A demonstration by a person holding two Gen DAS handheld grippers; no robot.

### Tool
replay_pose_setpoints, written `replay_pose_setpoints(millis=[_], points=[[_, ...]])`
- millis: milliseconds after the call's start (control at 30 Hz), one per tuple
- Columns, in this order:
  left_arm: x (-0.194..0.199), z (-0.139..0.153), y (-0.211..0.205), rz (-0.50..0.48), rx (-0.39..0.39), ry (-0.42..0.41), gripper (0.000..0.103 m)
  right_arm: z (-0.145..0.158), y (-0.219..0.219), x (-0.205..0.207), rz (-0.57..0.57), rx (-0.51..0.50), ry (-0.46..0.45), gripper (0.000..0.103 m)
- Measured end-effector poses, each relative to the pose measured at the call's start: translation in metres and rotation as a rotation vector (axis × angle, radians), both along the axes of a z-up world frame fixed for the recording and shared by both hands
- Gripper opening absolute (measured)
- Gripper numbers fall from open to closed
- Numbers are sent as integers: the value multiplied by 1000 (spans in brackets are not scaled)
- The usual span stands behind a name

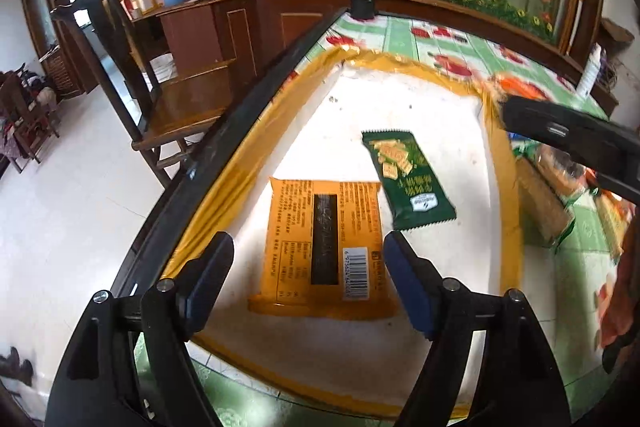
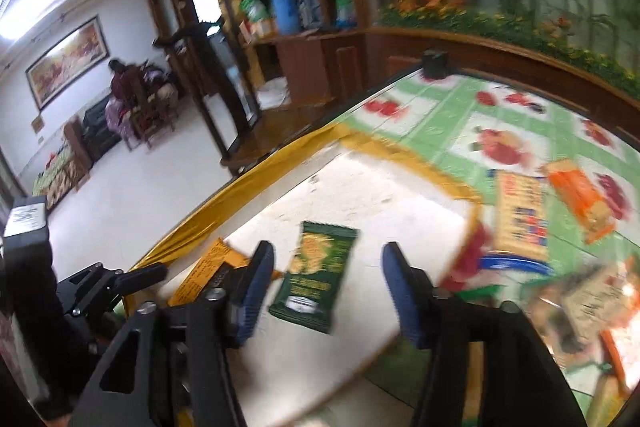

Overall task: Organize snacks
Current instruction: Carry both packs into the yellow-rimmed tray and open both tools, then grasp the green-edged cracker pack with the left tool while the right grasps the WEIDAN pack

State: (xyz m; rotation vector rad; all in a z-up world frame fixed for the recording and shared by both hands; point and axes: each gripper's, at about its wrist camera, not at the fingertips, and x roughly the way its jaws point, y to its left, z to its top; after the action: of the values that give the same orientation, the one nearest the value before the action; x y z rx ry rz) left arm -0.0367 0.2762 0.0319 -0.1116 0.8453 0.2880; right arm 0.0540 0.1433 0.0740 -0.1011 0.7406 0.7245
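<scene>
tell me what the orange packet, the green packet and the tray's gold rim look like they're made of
Orange packet: probably plastic film, slightly glossy, with a flat back seam and printed barcode.
Green packet: likely the same printed film; zigzag crimped ends show.
Tray's gold rim: looks like metallic foil or foil-faced card, shiny and wrinkled; which one is unclear.

home: wooden chair (image 1: pixel 160 95), cabinet (image 1: pixel 224 27), framed painting (image 2: pixel 66 61).
</scene>
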Motion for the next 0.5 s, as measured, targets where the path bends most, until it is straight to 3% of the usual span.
replay_pose_setpoints(millis=[267,367,500], points=[[-5,29,-29,-56,-74,-94,84,0,-124,-12,-238,-14,-22,79],[6,34,-70,-134,-110,-86,84,-11,-167,-15,-326,-44,-7,80],[39,22,-134,-224,-106,7,86,-27,-213,-19,-406,-95,11,80]])
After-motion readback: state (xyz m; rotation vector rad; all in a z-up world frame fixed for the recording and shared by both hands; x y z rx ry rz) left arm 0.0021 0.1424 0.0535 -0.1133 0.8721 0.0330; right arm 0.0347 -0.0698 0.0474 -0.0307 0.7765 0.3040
